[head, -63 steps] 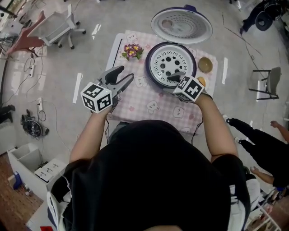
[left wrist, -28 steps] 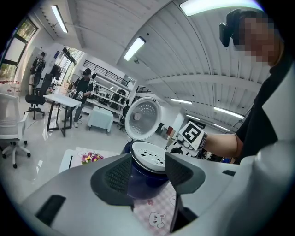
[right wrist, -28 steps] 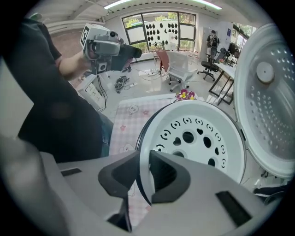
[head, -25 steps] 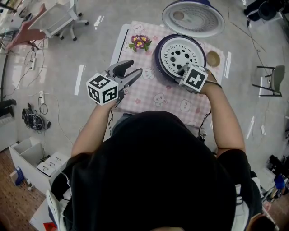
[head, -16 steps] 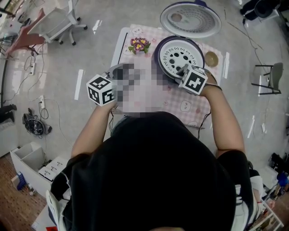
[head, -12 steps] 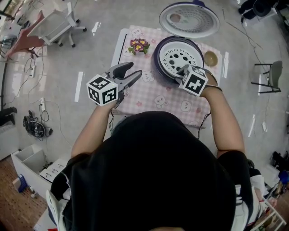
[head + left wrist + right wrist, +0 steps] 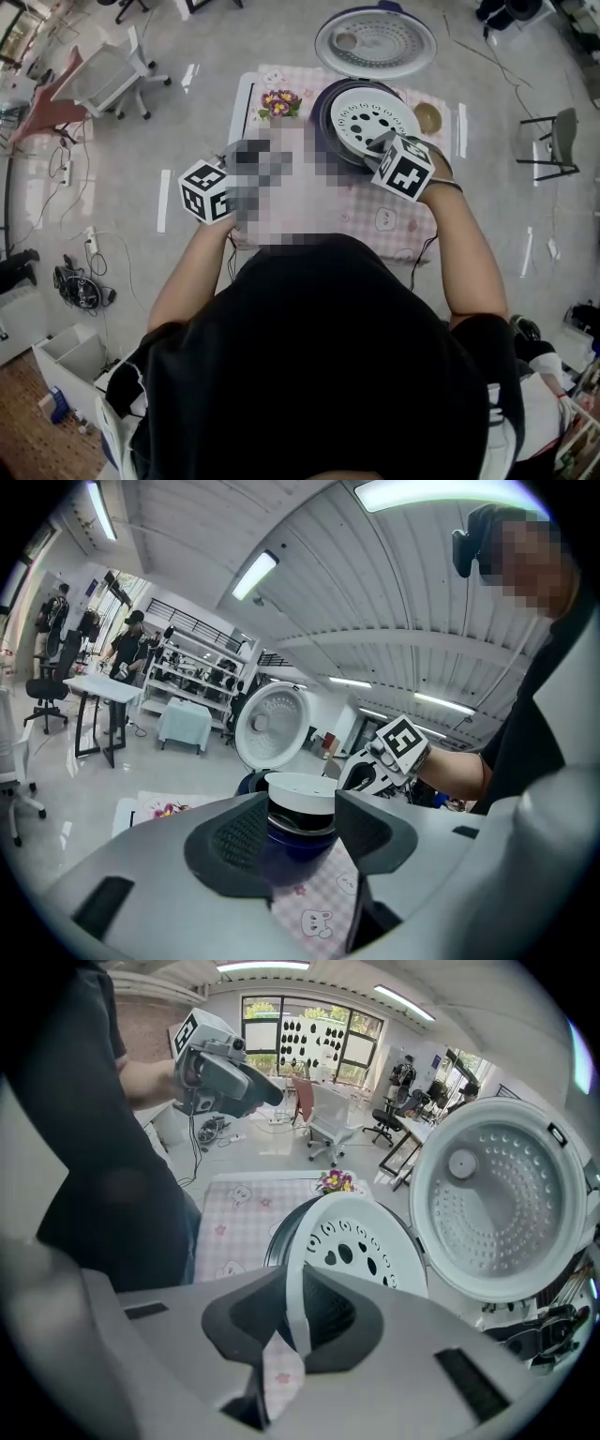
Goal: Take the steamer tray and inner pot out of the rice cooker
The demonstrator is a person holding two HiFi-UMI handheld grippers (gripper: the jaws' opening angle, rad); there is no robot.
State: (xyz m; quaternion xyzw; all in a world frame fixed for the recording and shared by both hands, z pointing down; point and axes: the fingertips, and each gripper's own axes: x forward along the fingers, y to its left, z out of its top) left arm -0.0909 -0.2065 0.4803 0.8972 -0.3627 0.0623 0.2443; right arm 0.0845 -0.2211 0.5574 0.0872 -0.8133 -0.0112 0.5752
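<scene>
Your right gripper (image 7: 295, 1326) has just been closing and now pinches the near rim of the steamer tray (image 7: 361, 1241). The tray tilts above the rice cooker (image 7: 273, 1239), its far edge seemingly clear. Your left gripper (image 7: 300, 832) waits wide and empty, off to the left.

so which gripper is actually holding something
The right gripper: its jaws, which have just been closing, pinch the white steamer tray by its rim. The left gripper stands open, gripping nothing.

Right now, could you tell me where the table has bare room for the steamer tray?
The checked cloth is bare between flowers, rice cooker and near edge. Crowded right of the cooker, by the small bowl.
</scene>
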